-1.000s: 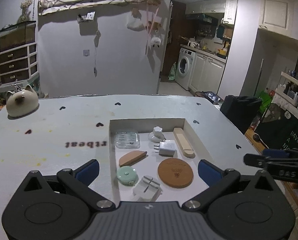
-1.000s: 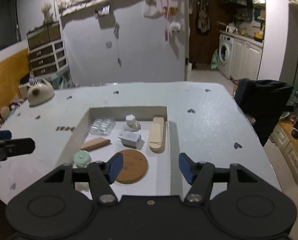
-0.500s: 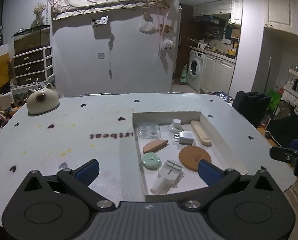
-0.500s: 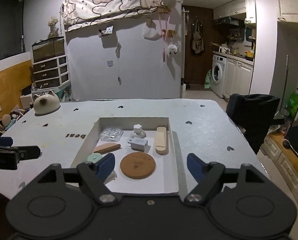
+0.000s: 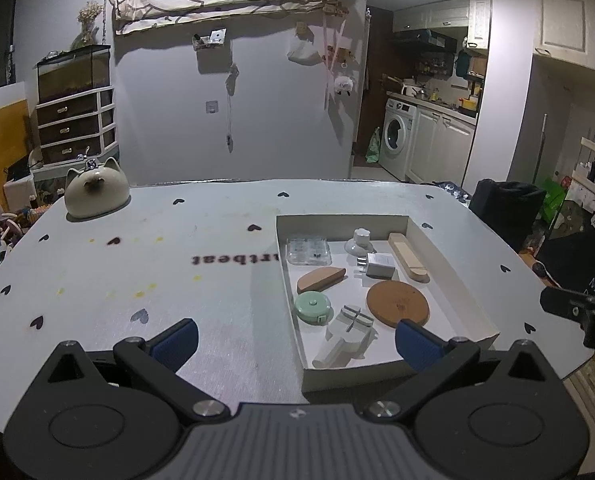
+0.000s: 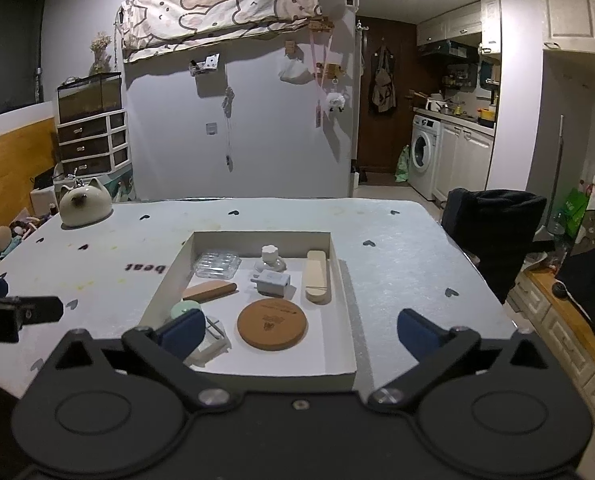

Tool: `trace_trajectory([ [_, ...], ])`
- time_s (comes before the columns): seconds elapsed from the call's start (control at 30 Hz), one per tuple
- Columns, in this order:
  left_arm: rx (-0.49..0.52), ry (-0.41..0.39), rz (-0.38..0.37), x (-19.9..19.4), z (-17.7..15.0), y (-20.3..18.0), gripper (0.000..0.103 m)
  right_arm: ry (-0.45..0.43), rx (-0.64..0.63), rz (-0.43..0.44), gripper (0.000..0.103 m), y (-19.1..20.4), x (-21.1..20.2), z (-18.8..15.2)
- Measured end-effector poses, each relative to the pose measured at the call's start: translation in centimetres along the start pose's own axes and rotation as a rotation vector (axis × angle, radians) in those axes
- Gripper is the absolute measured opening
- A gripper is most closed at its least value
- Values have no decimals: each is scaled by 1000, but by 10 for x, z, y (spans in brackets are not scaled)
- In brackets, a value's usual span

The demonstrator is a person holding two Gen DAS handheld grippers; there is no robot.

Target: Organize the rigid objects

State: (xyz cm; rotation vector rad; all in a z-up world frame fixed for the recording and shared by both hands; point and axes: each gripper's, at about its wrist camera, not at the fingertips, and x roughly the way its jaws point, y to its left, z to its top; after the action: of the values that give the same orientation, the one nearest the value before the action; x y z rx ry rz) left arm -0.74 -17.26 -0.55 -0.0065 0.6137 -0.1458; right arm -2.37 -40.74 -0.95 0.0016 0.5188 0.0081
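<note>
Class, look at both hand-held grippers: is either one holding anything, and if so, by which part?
Nothing is held. The left hand-held gripper and right hand-held gripper are both open and empty, apart from the objects in the tray.

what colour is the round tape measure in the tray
Mint green; the tape measure shows best in the left wrist view, at the tray's near-left side.

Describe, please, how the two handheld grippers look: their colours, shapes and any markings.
Both look alike. The left gripper has a black body with two round discs, black angled finger arms with silver screws, and blue fingertips; a grey ribbed plate sits at its centre. The right gripper is all black there, with the same blue fingertips. No cables, hands or sleeves show.
</note>
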Motion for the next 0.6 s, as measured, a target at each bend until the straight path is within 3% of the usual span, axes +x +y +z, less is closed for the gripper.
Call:
trace_trajectory([
  [0.6,-12,5,-1,-7,-6,1,103,2,-16,7,103,7,-4,-2],
])
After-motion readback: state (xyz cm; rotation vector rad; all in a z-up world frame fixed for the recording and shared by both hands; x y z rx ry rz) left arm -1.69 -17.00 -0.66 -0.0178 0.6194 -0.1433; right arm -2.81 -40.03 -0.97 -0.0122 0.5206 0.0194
